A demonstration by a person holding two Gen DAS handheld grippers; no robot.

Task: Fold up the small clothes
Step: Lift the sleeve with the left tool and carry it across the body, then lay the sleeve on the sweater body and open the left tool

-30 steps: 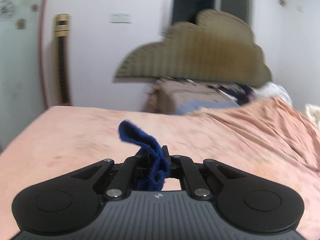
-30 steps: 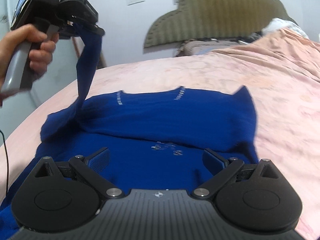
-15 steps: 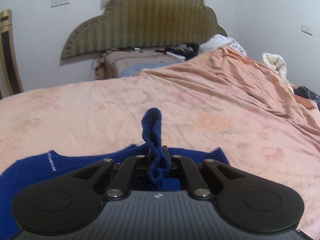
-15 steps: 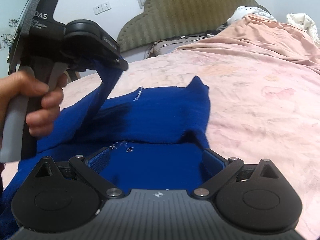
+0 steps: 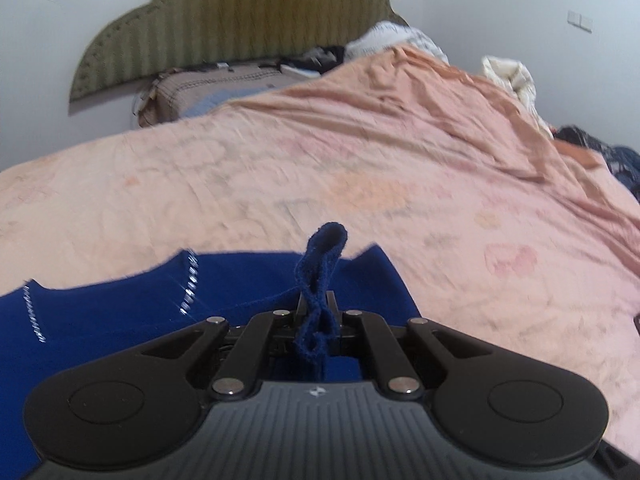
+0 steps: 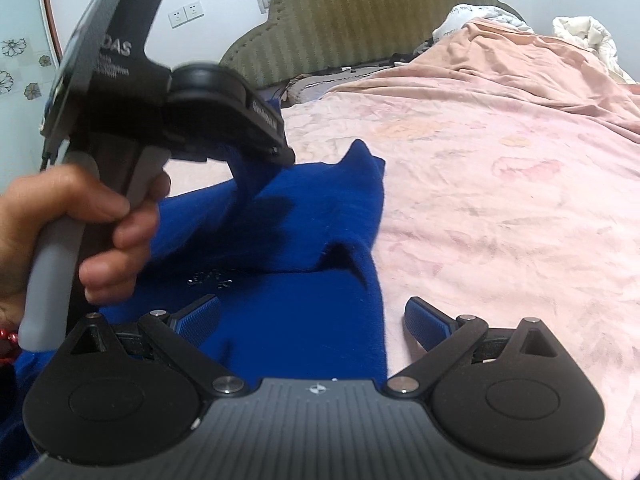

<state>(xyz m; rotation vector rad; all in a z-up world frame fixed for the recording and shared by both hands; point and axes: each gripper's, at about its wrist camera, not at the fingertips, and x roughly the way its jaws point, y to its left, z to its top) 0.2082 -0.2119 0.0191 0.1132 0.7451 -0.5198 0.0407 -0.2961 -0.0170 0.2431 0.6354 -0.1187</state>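
- A deep blue garment (image 6: 304, 240) of fuzzy knit lies spread on the bed (image 6: 500, 200), over its pink sheet, with a fold across its middle and lines of small silvery studs (image 5: 190, 284).
- The left tongs (image 5: 316, 312) are pinched tight on a narrow strip of the garment, lifting it off the bed.
- The right tongs (image 6: 312, 316) gape wide, holding nothing, above the garment's near edge.

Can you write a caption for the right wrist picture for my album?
Left tool lifts a blue sweater sleeve above the pink bedsheet; right tool open.
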